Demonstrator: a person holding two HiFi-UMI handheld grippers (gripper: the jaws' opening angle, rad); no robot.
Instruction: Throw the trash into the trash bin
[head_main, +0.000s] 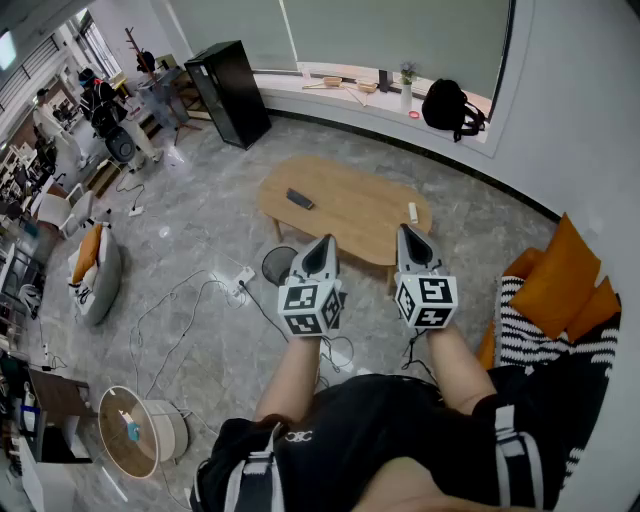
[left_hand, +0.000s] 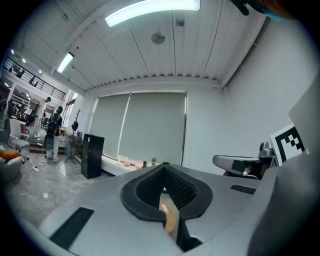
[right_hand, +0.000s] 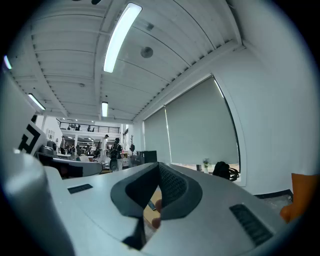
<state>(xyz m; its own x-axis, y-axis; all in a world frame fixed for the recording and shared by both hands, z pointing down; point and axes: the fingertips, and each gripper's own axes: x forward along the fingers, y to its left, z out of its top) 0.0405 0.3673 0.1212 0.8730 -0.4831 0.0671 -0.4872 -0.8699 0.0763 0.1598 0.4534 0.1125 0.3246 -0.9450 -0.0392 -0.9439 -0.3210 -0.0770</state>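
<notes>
An oval wooden coffee table (head_main: 350, 215) stands ahead on the grey floor. On it lie a small white piece (head_main: 412, 211) near its right end and a dark flat object (head_main: 300, 198) towards the left. A dark round mesh bin (head_main: 279, 265) sits on the floor by the table's near left edge. My left gripper (head_main: 322, 240) and right gripper (head_main: 406, 230) are held level side by side, short of the table, both shut and empty. In the left gripper view the left gripper (left_hand: 165, 165) shows a strip of tabletop through its slit. The right gripper (right_hand: 159, 164) looks the same in its own view.
A black cabinet (head_main: 230, 92) stands at the back left and a black backpack (head_main: 450, 105) on the window ledge. Orange cushions (head_main: 560, 280) lie at the right. Cables and a power strip (head_main: 240, 280) cross the floor. A white round basket (head_main: 140, 430) is at the lower left.
</notes>
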